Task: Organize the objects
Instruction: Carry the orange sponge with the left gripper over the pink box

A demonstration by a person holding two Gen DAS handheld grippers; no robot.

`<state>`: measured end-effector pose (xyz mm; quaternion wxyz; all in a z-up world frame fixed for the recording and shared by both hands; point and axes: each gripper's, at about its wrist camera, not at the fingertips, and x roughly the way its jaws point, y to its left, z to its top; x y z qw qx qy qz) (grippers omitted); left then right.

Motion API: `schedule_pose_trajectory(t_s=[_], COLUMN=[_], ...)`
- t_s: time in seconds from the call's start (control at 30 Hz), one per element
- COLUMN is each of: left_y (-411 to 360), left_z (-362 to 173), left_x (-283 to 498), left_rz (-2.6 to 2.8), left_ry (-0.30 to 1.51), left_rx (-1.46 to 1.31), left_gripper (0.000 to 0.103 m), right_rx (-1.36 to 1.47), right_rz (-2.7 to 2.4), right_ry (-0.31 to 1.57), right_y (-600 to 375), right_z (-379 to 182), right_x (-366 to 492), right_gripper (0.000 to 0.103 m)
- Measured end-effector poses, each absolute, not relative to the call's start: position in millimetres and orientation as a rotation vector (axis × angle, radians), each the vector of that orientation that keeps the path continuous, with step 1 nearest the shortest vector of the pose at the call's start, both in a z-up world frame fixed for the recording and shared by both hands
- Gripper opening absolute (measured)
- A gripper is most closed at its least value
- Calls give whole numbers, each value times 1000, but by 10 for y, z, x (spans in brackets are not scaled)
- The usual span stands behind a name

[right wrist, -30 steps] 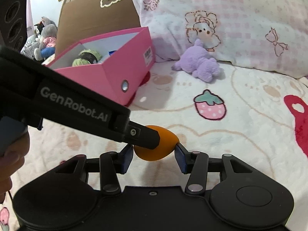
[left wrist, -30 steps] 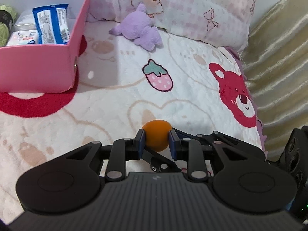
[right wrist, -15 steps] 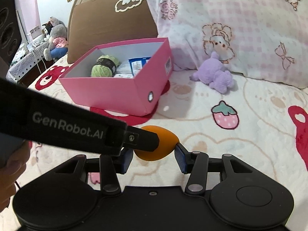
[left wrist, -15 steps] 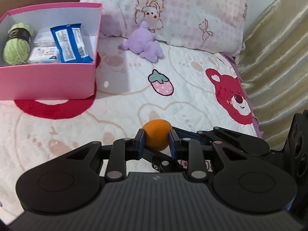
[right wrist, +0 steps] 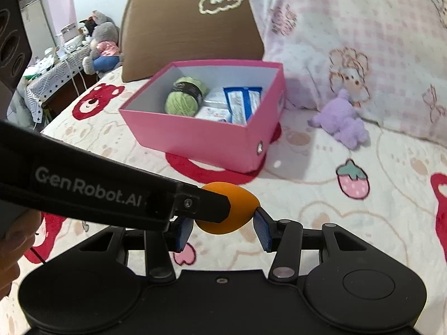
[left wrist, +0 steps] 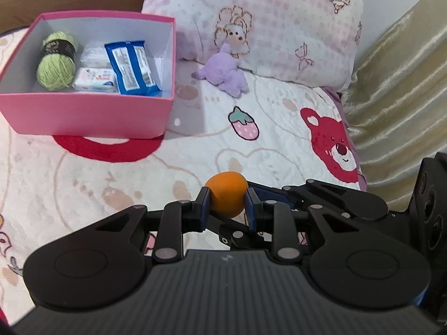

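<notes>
An orange ball (left wrist: 226, 197) sits between the pads of my left gripper (left wrist: 226, 206), which is shut on it above the bedspread. In the right wrist view the same ball (right wrist: 232, 212) lies between the pads of my right gripper (right wrist: 223, 230), and the left gripper's finger (right wrist: 201, 205) crosses in front of it. The right jaws flank the ball; I cannot tell whether they press it. The pink box (left wrist: 83, 111) stands at upper left and holds green yarn (left wrist: 56, 64), a blue packet (left wrist: 130, 67) and a white packet (left wrist: 95, 82).
A purple plush toy (left wrist: 226, 76) lies in front of the pink checked pillow (left wrist: 265, 25). A gold curtain (left wrist: 399, 92) hangs on the right. A brown cushion (right wrist: 190, 25) stands behind the box (right wrist: 212, 139). A bedside table with stuffed toys (right wrist: 102, 44) is far left.
Both grippers have risen and pulled back with the ball, so the pink box and its contents now show fully and look farther away.
</notes>
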<state>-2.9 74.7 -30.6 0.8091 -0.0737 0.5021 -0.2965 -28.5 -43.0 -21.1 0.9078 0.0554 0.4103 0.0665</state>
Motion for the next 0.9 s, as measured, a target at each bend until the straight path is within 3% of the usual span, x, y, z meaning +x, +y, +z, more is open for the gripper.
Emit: schedule_pose_trajectory(t_s=[0.9], left_y=[1304], left_z=[214], left_x=[91], left_rz=[-610], left_ry=[952], left_rx=[-126], left_gripper=[25], right_rx=[25], right_rz=[206], right_ry=[735], right_y=[92], right_z=[159], right_x=[80], right_gripper=[54])
